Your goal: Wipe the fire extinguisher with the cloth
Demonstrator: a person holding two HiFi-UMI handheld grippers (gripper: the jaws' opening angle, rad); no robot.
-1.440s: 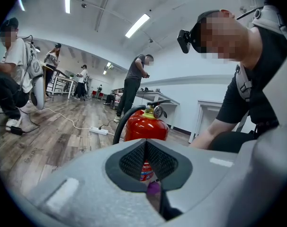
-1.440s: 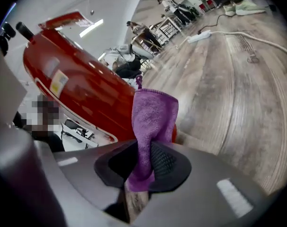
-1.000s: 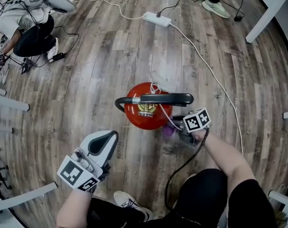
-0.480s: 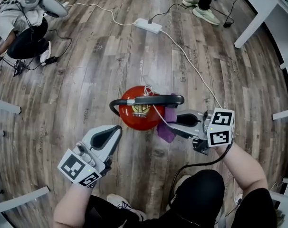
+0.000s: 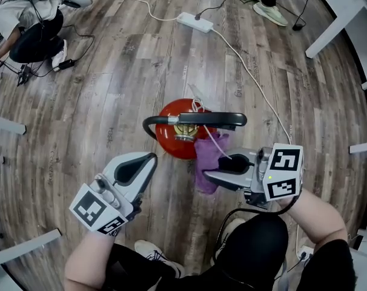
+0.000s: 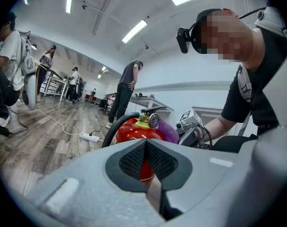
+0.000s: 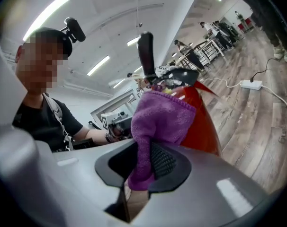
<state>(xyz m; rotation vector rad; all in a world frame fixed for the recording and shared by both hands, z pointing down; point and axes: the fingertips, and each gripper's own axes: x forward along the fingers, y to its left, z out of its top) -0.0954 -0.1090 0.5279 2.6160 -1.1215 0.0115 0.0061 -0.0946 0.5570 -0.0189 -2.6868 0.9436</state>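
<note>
- left gripper (image 5: 148,160): jaws closed together with nothing between them. It hangs just beside the extinguisher on its left, clear of it.
- fire extinguisher (image 5: 171,140): it stands upright on the wood floor, out in the open with no floor edge near, between our two grippers. We judge it heavy and rigid. The smooth painted shell would be slippery to pinch. It is tall on a small base, so a hard push up high could rock it. For steadying, the black handle (image 5: 198,119) on top looks the better hold than the round body.
- cloth (image 5: 206,157): purple, soft, light and limp. Its free end looks to lie against the extinguisher's right shoulder by the valve. It drapes, so we'd grip it at a bunched fold and leave spare fabric ahead of the tips.
- right gripper (image 5: 218,168): jaws part-way apart, pinched on the bunched cloth.
</note>
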